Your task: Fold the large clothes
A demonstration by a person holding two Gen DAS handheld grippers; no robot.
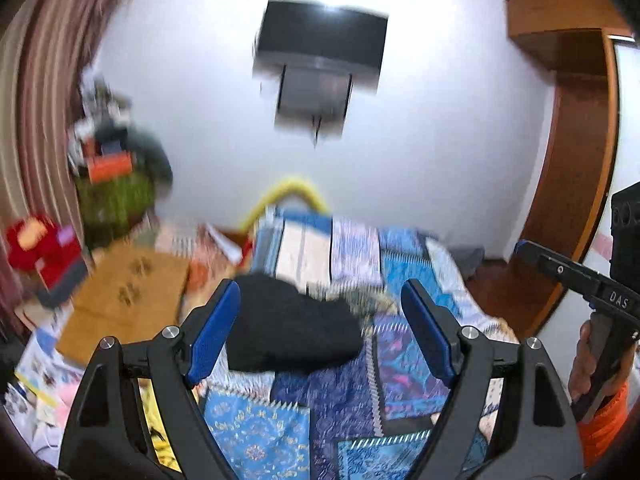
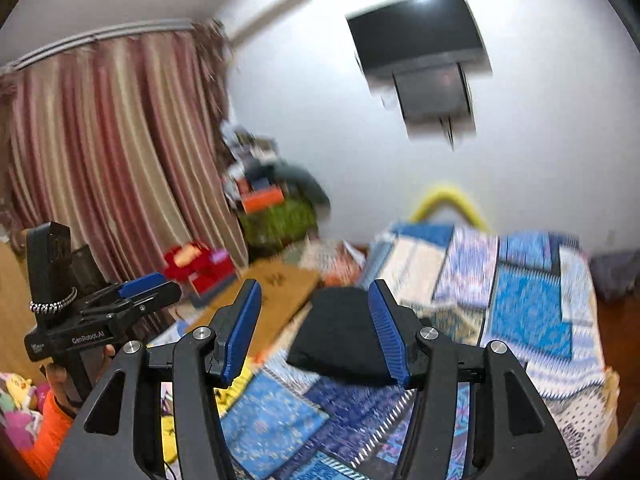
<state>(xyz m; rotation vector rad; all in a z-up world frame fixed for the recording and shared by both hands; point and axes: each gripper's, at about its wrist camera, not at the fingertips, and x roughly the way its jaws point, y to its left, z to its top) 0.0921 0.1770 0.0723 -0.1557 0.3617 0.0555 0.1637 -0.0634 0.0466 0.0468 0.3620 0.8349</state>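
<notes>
Looking down both wrist views, I see the black garment (image 1: 292, 324) lying on the bed (image 1: 416, 256), on its blue patchwork quilt (image 2: 528, 300), straight ahead of both tongs and below them. It sits as a compact dark mound, not spread out; whether that is a finished bundle or a crumpled heap waiting to be opened, I can't tell through the motion blur, and both readings fit.

Left tongs (image 1: 320, 332): blue pads set wide apart, nothing between them. The garment sits in the gap line, shifted toward the left pad, beyond the tips and not touching. Right tongs (image 2: 316, 332): also apart and empty; here the garment fills the gap from centre to the right pad, which hides its right end.

Long axis: my judgement is it runs roughly across my line of reach, left to right, broader at the near edge and narrowing toward the far side. So the two ends lie one toward each tong, not near and far.

Which is nearer: close to even. The cloth looks slightly larger between the left tongs, so I'd guess left, weakly.

A brown cardboard sheet (image 1: 124, 300) lies just left of the garment; I can't tell if they touch.
</notes>
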